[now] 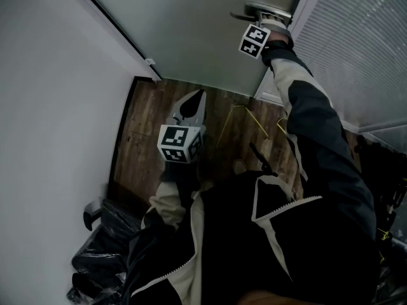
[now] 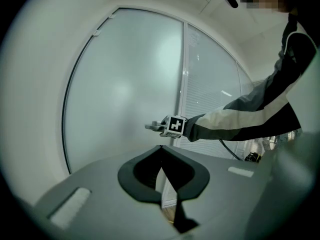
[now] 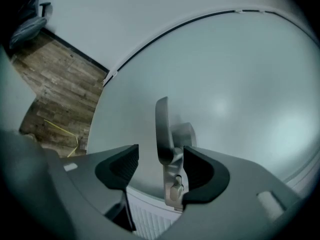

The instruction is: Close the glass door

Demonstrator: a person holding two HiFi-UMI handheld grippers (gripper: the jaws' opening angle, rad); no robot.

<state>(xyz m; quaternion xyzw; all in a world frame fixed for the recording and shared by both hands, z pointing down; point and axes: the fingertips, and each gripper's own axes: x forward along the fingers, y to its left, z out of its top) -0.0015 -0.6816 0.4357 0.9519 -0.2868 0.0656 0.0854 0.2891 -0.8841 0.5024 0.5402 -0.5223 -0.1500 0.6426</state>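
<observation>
One frosted glass door [image 3: 240, 84], curved metal handle [image 3: 162, 129].

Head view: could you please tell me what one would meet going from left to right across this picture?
White wall → left gripper → right gripper → slatted blind
</observation>
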